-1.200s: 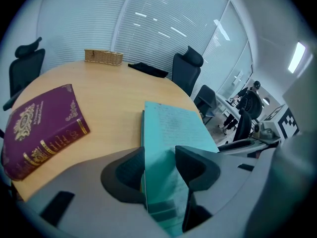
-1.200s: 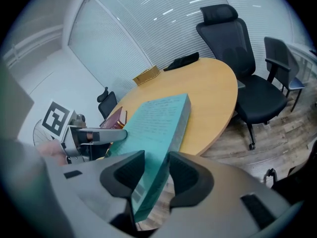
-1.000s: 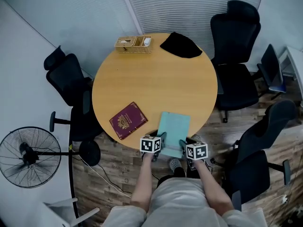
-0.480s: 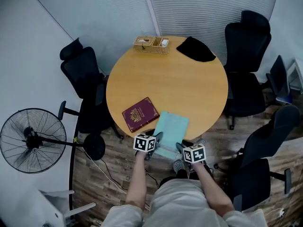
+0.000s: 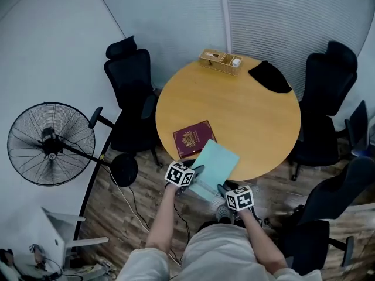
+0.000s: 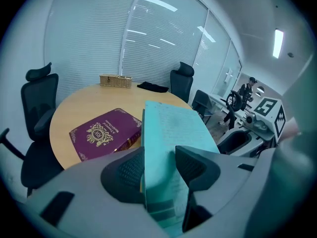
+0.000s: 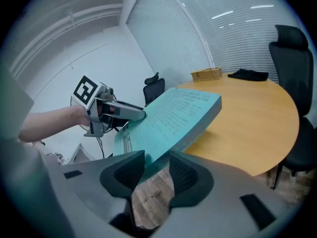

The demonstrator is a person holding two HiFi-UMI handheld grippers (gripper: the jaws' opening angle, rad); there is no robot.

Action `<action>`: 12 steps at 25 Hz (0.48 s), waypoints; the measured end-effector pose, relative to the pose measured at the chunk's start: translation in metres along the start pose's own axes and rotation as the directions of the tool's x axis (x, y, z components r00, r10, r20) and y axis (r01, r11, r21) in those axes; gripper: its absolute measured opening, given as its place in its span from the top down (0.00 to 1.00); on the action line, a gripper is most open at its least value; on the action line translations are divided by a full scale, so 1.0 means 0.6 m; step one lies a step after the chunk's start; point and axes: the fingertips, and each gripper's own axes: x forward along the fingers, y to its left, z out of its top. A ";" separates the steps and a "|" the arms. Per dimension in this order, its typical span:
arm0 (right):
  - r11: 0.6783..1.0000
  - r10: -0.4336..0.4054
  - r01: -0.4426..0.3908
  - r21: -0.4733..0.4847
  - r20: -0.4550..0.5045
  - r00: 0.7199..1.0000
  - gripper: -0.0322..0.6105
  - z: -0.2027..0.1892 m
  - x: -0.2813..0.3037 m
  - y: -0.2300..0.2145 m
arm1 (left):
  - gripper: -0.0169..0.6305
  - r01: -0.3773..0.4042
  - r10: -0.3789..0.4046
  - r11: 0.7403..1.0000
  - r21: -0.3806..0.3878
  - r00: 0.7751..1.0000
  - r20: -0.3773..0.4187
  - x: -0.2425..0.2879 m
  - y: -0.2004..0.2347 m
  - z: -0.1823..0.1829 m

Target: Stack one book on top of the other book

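A teal book (image 5: pixel 214 165) hangs tilted over the near edge of the round wooden table (image 5: pixel 246 116), held at its near corners by both grippers. My left gripper (image 5: pixel 194 175) is shut on the teal book (image 6: pixel 168 143) at its near left edge. The right gripper (image 5: pixel 221 189) is shut on the teal book's (image 7: pixel 173 120) near right corner. Just left of the teal one, a maroon book (image 5: pixel 193 139) with a gold crest lies flat on the table; the left gripper view shows the maroon book (image 6: pixel 105 132) beside the lifted one.
A wicker tray (image 5: pixel 221 61) and a black cloth (image 5: pixel 270 76) sit at the table's far edge. Black office chairs (image 5: pixel 132 98) ring the table. A floor fan (image 5: pixel 51 143) stands at the left, with a cable on the wooden floor.
Both grippers have carried the teal book up and to the left, toward the maroon book. The book now tilts more and overlaps the maroon book's near corner.
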 end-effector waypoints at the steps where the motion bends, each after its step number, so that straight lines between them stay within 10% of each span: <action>1: 1.000 0.005 -0.005 -0.013 -0.004 1.000 0.70 0.000 0.000 0.004 | 0.65 0.005 -0.005 1.000 0.007 1.000 0.000 -0.002 0.001 0.000; 12: 0.997 0.069 -0.069 -0.030 0.001 0.998 0.69 0.016 0.016 0.028 | 0.65 0.039 -0.034 0.991 0.130 0.998 -0.043 -0.010 0.020 0.033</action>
